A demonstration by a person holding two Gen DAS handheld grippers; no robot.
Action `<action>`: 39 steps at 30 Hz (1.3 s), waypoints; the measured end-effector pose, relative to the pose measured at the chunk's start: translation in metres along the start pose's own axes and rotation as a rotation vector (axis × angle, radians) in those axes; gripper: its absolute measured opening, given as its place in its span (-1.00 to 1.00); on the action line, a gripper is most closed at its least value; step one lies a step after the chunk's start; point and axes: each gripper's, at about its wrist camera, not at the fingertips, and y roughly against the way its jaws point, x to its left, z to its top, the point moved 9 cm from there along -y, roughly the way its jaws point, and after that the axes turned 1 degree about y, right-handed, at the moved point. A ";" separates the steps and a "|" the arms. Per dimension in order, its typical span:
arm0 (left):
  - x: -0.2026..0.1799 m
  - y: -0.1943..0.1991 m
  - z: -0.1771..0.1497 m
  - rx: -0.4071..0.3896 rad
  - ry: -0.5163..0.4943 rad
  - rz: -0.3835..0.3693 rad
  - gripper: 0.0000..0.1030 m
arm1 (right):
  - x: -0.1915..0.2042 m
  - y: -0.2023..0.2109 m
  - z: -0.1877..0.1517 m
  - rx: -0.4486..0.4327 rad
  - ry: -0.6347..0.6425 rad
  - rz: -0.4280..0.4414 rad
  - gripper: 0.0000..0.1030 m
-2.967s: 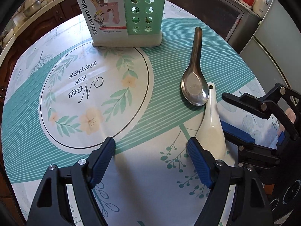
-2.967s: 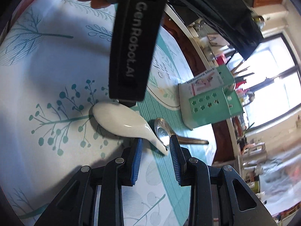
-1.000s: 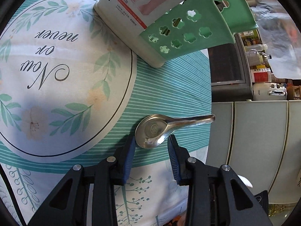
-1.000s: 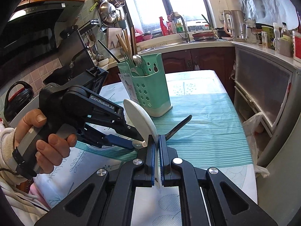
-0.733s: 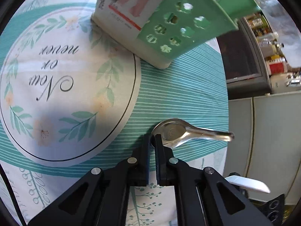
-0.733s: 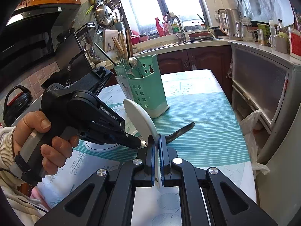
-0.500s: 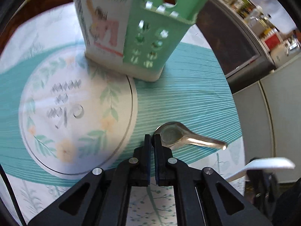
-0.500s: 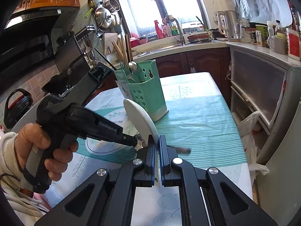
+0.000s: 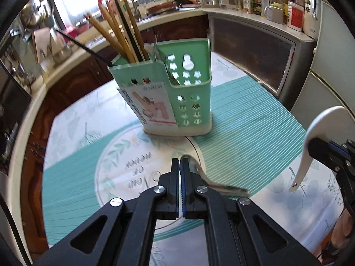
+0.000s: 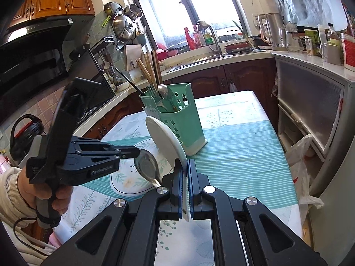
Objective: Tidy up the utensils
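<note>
The left wrist camera is looking along its fingers (image 9: 175, 177), steeply down at the counter (image 9: 255, 119), with the caddy (image 9: 190, 93) near, past its middle. The right wrist camera is sitting higher over the near edge, looking more level across the counter (image 10: 239, 146) toward the window (image 10: 190, 6). Both are sharing the caddy (image 10: 184, 122) and each other's gripper.

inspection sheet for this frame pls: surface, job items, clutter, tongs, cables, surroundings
Surface: table with teal floral tablecloth.
Job's things: green utensil holder upright, chopsticks and a spoon inside; metal spoon and white ceramic spoon both off the table.
Clutter: nothing seen on the table.
Tongs: left tongs shut on metal spoon bowl; right tongs shut on ceramic spoon handle.
Cables: black cable below left hand.
Surroundings: kitchen counter, sink faucet, hanging pots.
</note>
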 end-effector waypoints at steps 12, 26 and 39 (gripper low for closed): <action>0.029 0.028 0.015 0.023 0.084 -0.130 -0.92 | 0.012 -0.010 0.020 0.001 -0.006 0.037 -0.92; 0.061 -0.049 -0.055 0.238 0.667 -0.461 0.01 | 0.017 -0.020 0.005 0.047 -0.007 0.070 -0.92; 0.058 -0.074 -0.070 0.237 0.811 -0.509 -0.02 | 0.013 -0.084 0.010 0.154 -0.251 0.192 -0.92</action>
